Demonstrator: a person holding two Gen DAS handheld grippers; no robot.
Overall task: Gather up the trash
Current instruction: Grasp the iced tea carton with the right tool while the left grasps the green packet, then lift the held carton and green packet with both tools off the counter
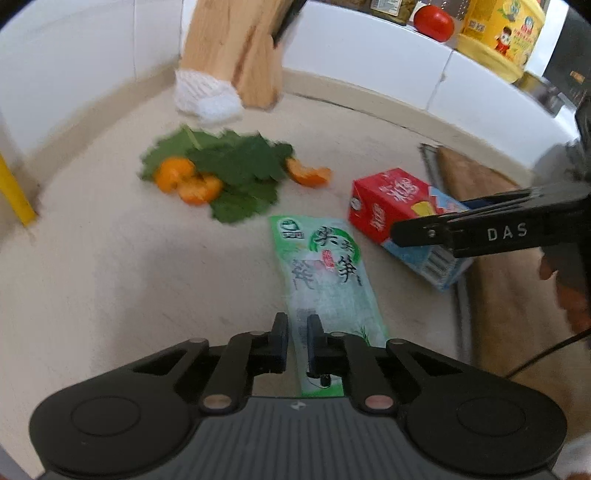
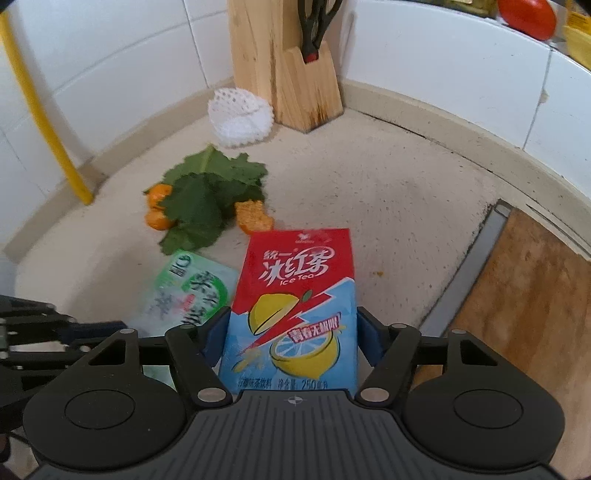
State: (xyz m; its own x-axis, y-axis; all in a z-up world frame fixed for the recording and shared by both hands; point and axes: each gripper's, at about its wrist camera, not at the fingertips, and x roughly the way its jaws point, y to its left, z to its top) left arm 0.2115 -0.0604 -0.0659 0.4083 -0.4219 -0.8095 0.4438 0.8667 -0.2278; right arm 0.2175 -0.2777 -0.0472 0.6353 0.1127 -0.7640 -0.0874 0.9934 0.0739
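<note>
both grippers on trash at the bench's near edge

left gripper [image 1: 297, 341] has its jaws nearly together, pinched on the near end of the green snack wrapper [image 1: 325, 266]. wrapper lies flat on the bench [image 1: 110, 266]; long axis runs from the near edge twd the back wall, far end leaning a bit left, printed side up.

right gripper [image 2: 291, 336] is wide, jaws either side of the red-and-blue ice tea carton [image 2: 295, 306] w/ blue pads at the carton's lower sides. can't tell for sure if the pads press or just flank it. carton lies front face up, long axis near edge to back wall, red top end pointing twd the wall, blue bottom end twd the gripper. in the left wrist view the carton [image 1: 402, 218] sits just right of the wrapper, skewed, its right end over the rim of the wooden board [image 1: 509, 280] set into the bench's right side.

further back, mid-left: green leaves [image 2: 207, 199] piled w/ orange peel pieces [image 2: 255, 218] at their edges. behind them, twd the back corner, a white foam fruit net [image 2: 240, 118] just beside a wooden knife block [image 2: 288, 74] w/ black-handled scissors in it. yellow pipe [image 2: 40, 122] runs down the tiled wall at the left edge. tomato [image 1: 434, 22] and yellow bottle [image 1: 498, 33] on the ledge above the back wall, right.
</note>
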